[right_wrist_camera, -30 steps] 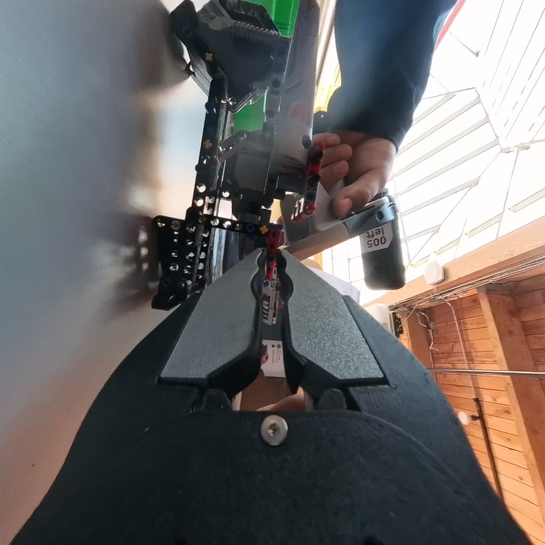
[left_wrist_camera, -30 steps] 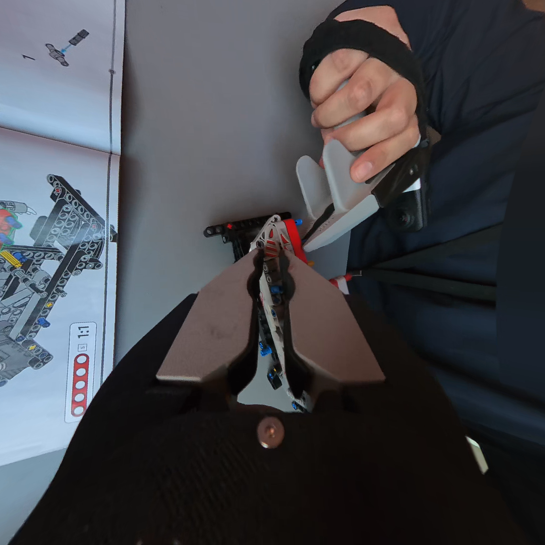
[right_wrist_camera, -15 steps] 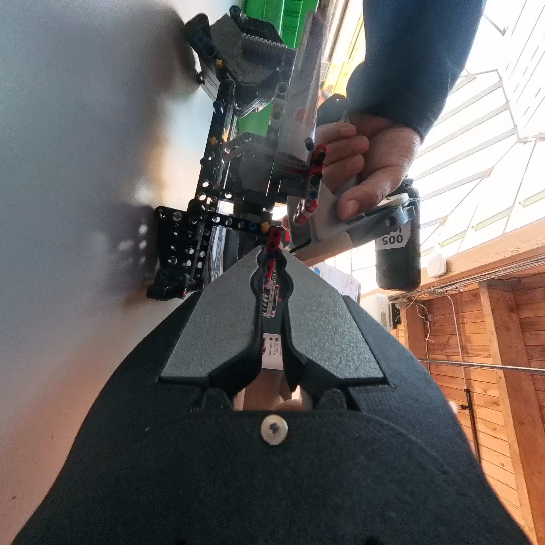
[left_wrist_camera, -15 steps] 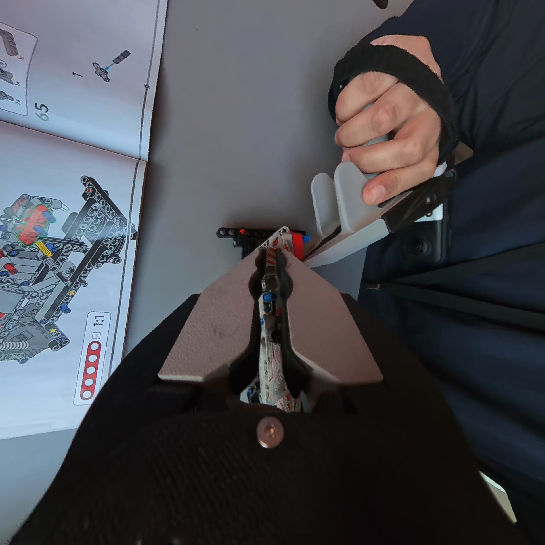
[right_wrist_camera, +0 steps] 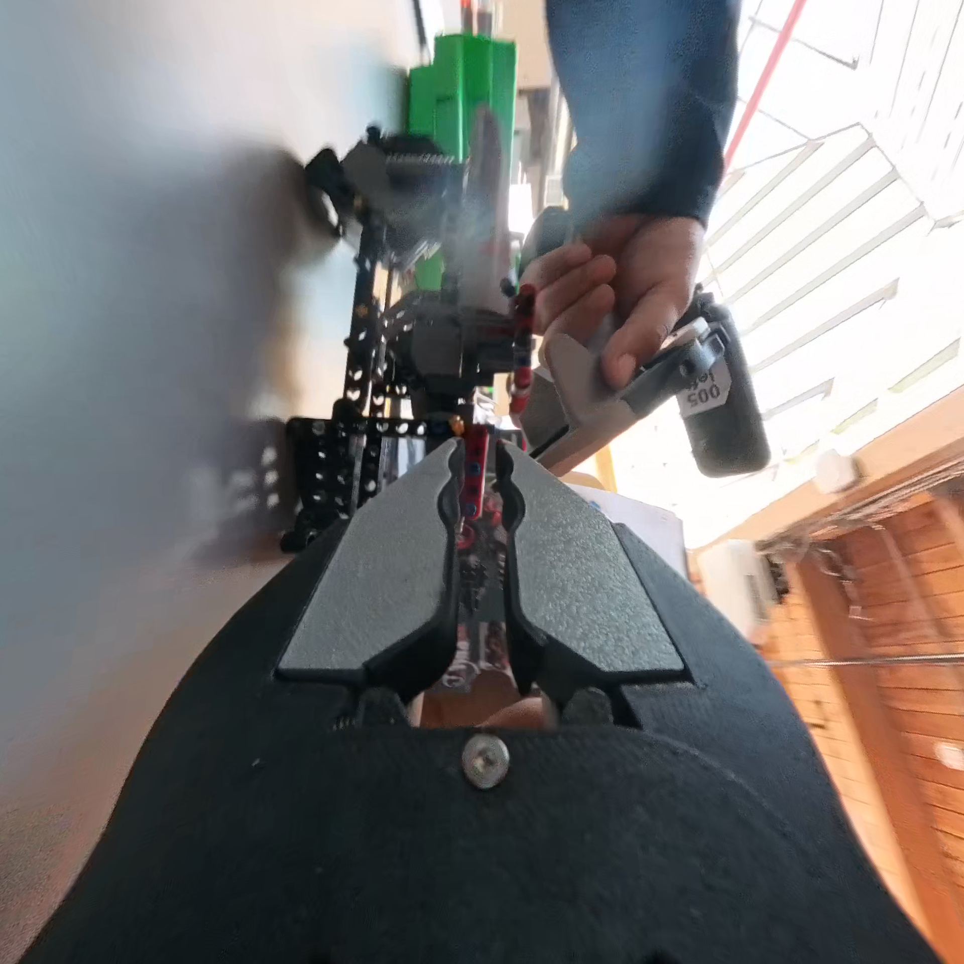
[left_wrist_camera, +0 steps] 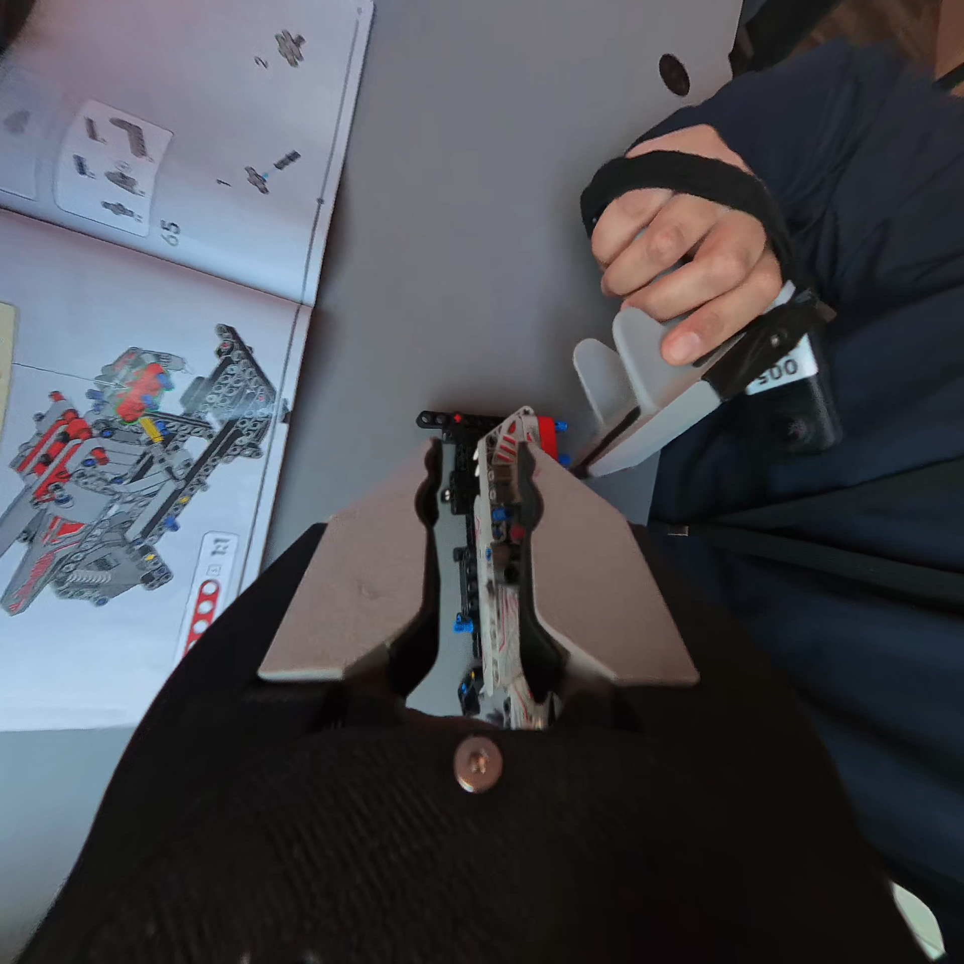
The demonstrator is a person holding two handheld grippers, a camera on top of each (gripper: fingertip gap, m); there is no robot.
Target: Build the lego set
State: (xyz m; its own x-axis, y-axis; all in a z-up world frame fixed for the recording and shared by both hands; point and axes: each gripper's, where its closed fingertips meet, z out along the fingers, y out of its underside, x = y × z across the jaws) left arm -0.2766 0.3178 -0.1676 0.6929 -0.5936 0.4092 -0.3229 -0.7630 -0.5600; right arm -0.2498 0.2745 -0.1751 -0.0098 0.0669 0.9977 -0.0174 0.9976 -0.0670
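The model stands on the table, chassis and a side panel built. Left gripper jaws are apart around it; right gripper jaws stand slightly apart around a red beam. Judging by the open manual, much remains.

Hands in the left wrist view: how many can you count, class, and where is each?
1. The hand sits at upper right, strapped to the right gripper, beside the lego model. The hand holding the left gripper is out of view.
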